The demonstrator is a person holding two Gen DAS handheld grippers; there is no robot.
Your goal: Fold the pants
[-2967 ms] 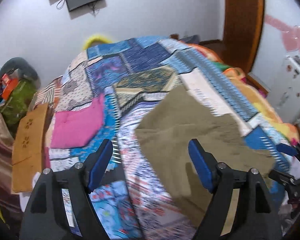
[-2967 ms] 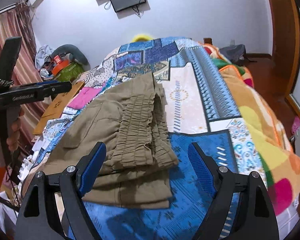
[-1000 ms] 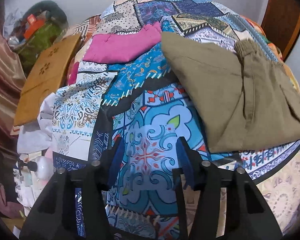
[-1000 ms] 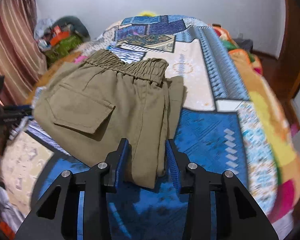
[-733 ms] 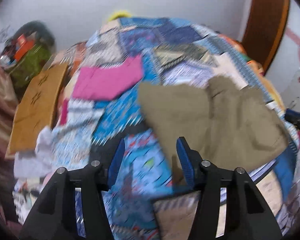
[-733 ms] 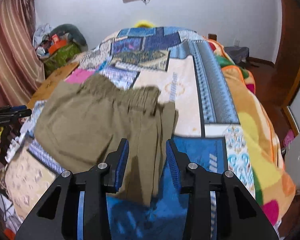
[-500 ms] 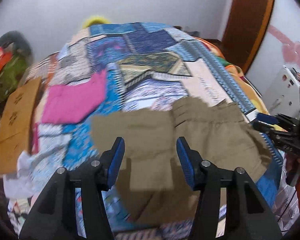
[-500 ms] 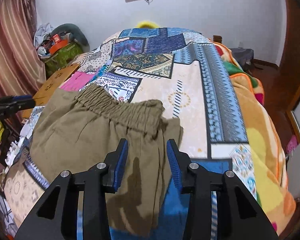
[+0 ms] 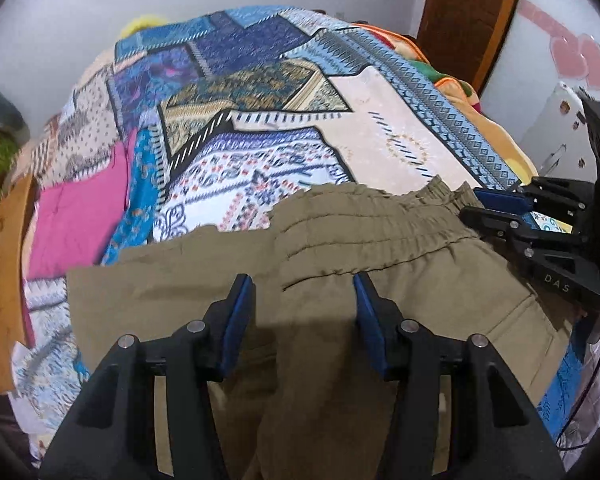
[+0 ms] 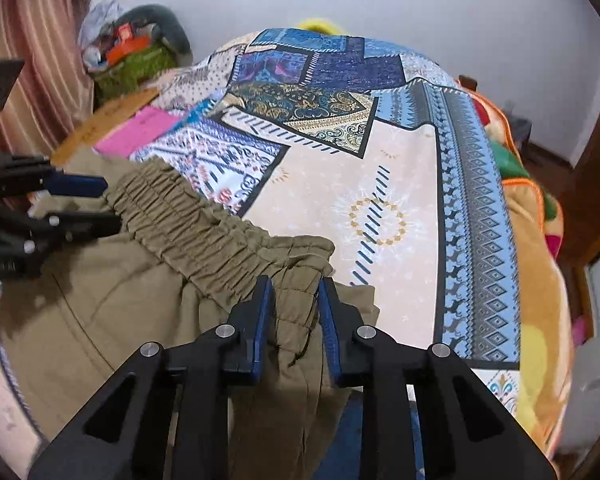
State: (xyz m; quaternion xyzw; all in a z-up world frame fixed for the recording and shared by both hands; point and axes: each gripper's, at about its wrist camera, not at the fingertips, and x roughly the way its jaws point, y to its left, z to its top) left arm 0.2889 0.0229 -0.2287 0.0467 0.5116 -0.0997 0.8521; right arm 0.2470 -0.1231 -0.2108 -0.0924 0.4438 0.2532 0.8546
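Observation:
Olive pants (image 9: 340,248) lie folded on the patchwork bedspread (image 9: 260,80), elastic waistband toward the far side. My left gripper (image 9: 304,284) is partly open just over the pants' left half. My right gripper (image 10: 296,284) is nearly closed around a bunch of waistband fabric (image 10: 296,264) at the right end; whether its pads press the cloth is unclear. The right gripper also shows in the left wrist view (image 9: 500,208) at the waistband's right end. The left gripper shows in the right wrist view (image 10: 76,196) at the waistband's left end.
A pink folded garment (image 9: 80,216) lies on the bed to the left. A wooden board (image 9: 0,260) leans at the left bed edge. An orange blanket (image 10: 540,240) covers the right side. A pile of clutter (image 10: 132,52) and a curtain stand at left.
Both grippers narrowed from wide open, swung down over the bed, then came forward onto the waistband. The pants now lie with the waistband stretched between the two grippers.

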